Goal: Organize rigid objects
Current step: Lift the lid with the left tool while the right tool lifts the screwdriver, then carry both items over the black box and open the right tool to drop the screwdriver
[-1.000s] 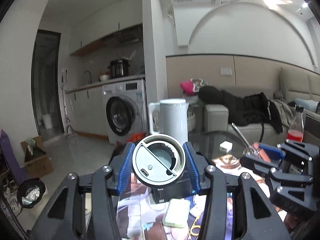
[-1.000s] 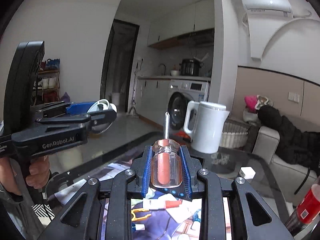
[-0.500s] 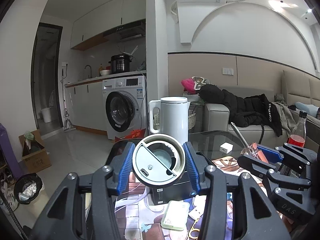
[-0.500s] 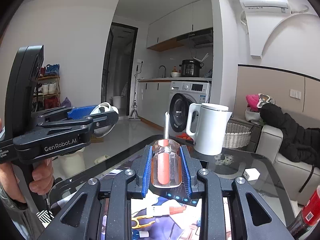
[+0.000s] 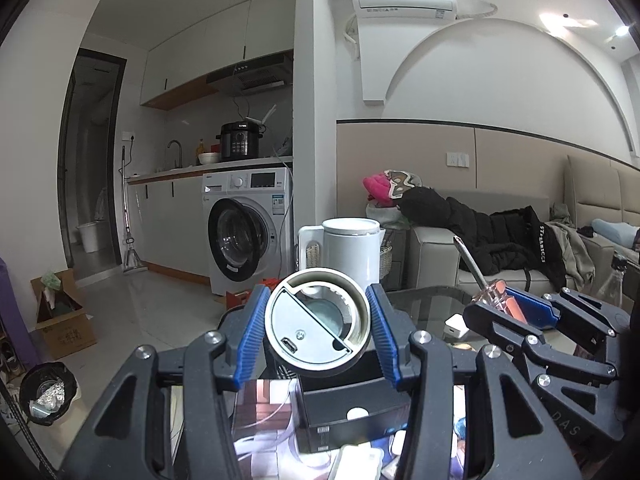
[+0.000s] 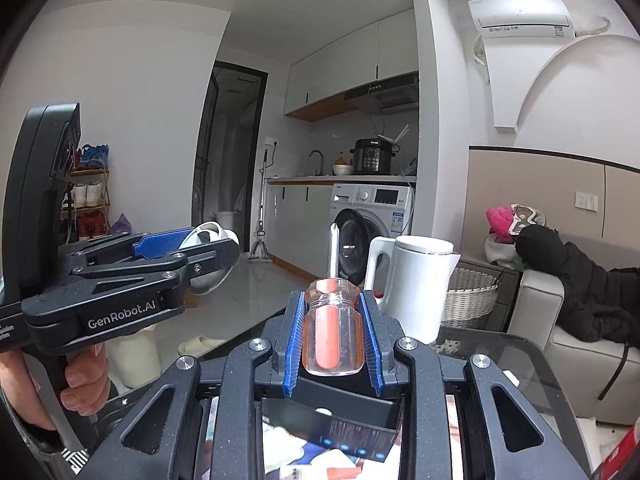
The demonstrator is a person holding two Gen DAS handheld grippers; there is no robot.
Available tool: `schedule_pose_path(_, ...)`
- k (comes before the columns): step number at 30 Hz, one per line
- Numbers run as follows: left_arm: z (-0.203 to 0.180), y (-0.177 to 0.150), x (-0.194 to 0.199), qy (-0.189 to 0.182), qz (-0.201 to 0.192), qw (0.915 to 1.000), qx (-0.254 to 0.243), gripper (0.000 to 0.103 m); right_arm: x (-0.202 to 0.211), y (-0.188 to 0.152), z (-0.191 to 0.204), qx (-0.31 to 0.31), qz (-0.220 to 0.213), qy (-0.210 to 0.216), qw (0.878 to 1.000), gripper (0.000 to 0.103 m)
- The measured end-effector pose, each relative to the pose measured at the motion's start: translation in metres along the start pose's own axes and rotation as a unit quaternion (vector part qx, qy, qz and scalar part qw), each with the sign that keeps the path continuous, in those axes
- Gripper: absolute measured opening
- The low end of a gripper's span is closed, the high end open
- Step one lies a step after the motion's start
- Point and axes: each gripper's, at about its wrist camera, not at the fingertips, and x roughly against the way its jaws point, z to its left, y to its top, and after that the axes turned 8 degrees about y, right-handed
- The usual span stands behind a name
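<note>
While your left gripper (image 5: 318, 336) pinches a round grey lid (image 5: 318, 322) between its jaws, your right gripper (image 6: 332, 336) clamps a screwdriver (image 6: 333, 328) handle, shaft toward twelve o'clock, both above the cluttered glass surface (image 6: 516, 364), with a white kettle (image 6: 416, 280) at one o'clock.

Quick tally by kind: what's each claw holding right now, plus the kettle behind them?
Round grey lids, clamped in the left claw: 1
Screwdrivers, clamped in the right claw: 1
White kettles on the glass table: 1
Total: 3
</note>
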Motion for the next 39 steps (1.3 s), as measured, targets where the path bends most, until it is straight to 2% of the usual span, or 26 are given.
schedule_pose_path(4, -0.001, 0.005, -0.022, 0.003, 0.007, 1.0, -0.001, 0.048, -0.017, 0.007, -0.009, 0.005, -0.006, -0.012, 1.0, 0.027)
schedule_pose_path(11, 0.003, 0.013, -0.06, 0.006, 0.035, 0.9987, 0.035, 0.048, -0.054, 0.016, -0.035, -0.032, 0.0, -0.028, 0.999, 0.027)
schedule_pose_path(23, 0.0, 0.011, -0.077, 0.009, 0.045, 0.9979, 0.046, 0.048, -0.071, 0.012, -0.043, -0.031, 0.01, -0.025, 0.999, 0.027)
schedule_pose_path(35, -0.019, -0.004, -0.109, 0.026, 0.122, 0.9921, 0.013, 0.048, -0.096, 0.004, -0.049, -0.041, 0.073, -0.019, 0.996, 0.027)
schedule_pose_path(39, -0.022, -0.008, -0.116, 0.033, 0.139, 0.9898, 0.005, 0.048, -0.111, -0.001, -0.052, -0.049, 0.114, -0.023, 0.992, 0.027)
